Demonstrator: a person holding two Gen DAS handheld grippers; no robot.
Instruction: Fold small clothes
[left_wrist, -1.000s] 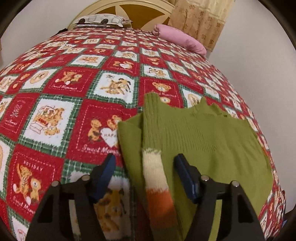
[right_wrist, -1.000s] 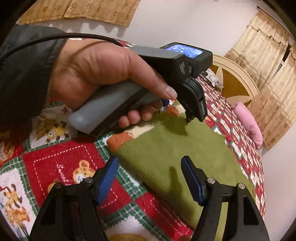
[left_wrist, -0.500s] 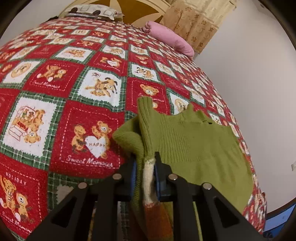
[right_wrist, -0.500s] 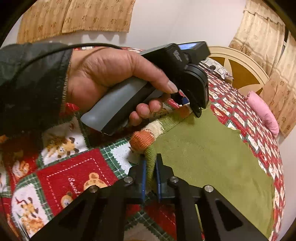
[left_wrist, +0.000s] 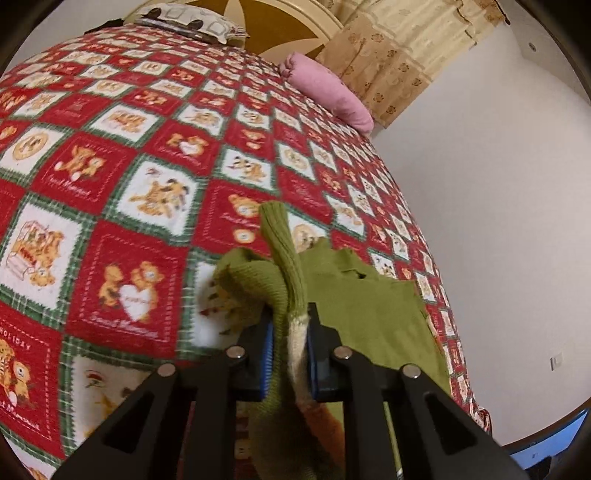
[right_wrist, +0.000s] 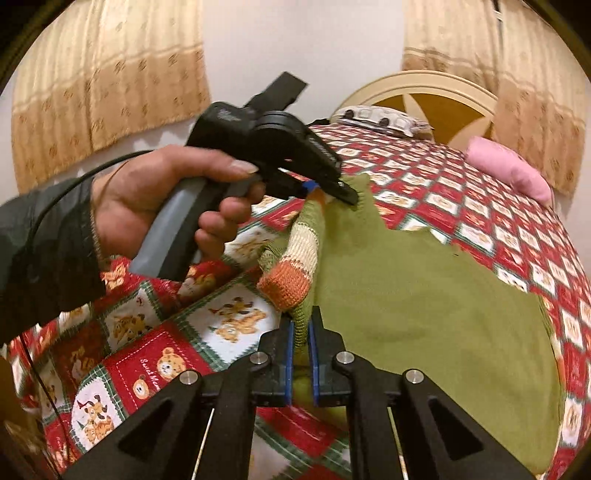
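A small olive-green knitted sweater (right_wrist: 424, 280) with a cream-and-orange striped sleeve (right_wrist: 299, 258) lies on the red bear-print bedspread (left_wrist: 110, 206). My left gripper (left_wrist: 290, 339) is shut on the sleeve and the sweater's side edge, which hang lifted off the bed. In the right wrist view the left gripper (right_wrist: 325, 192) shows in a person's hand (right_wrist: 173, 199), pinching the sweater further up. My right gripper (right_wrist: 301, 339) is shut on the sweater's lower edge beside the orange cuff. The rest of the sweater (left_wrist: 376, 306) still rests flat.
A pink pillow (left_wrist: 328, 92) and a patterned pillow (left_wrist: 192, 18) lie at the headboard (right_wrist: 413, 96). Beige curtains (right_wrist: 110, 77) hang on the wall. The bed's right edge drops off near the white wall (left_wrist: 498, 221). A cable runs from the person's dark sleeve (right_wrist: 37, 251).
Both grippers went from open around the sweater's left edge to shut on it, then lifted it. The sleeve and edge now hang raised off the bedspread, and the right gripper has rolled.
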